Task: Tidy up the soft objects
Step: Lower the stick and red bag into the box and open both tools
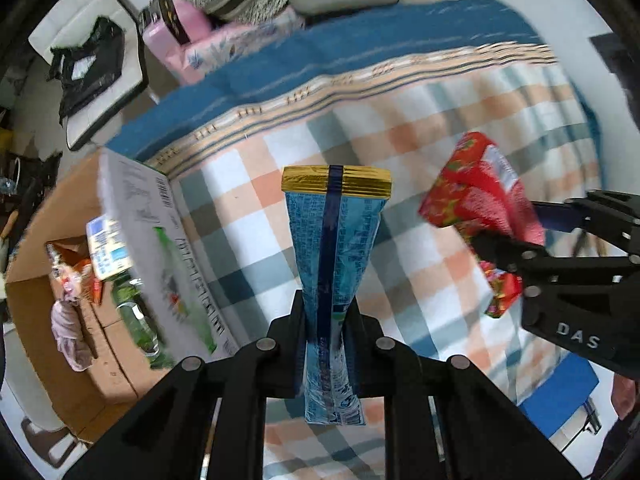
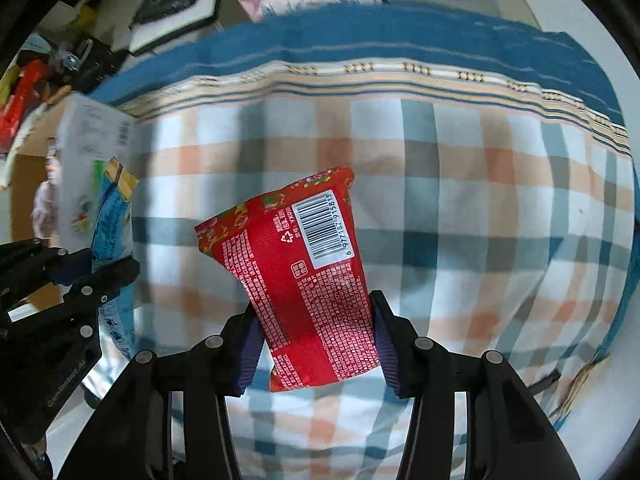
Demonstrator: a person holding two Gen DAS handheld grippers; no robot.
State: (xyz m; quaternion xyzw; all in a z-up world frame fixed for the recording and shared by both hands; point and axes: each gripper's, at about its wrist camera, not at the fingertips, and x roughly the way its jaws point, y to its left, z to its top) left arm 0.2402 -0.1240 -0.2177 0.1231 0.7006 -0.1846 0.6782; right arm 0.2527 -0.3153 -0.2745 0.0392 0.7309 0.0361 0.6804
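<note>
A blue snack pouch [image 1: 334, 264] with a gold top seal hangs above the checked blanket [image 1: 420, 128], pinched at its lower part by my left gripper [image 1: 326, 340], which is shut on it. A red snack bag [image 2: 304, 276] with a white barcode label is held off the blanket, squeezed between the pads of my right gripper [image 2: 316, 336]. In the left wrist view the red bag [image 1: 476, 196] and right gripper [image 1: 516, 248] are at the right. In the right wrist view the blue pouch [image 2: 110, 220] and left gripper [image 2: 92, 276] are at the left edge.
An open cardboard box [image 1: 52, 336] stands left of the blanket, with a grey printed flap [image 1: 168, 248] raised, and holds packets and a pinkish soft thing [image 1: 70, 328]. Pink packs and clutter [image 1: 192, 32] lie beyond the blanket's blue border [image 1: 360, 48].
</note>
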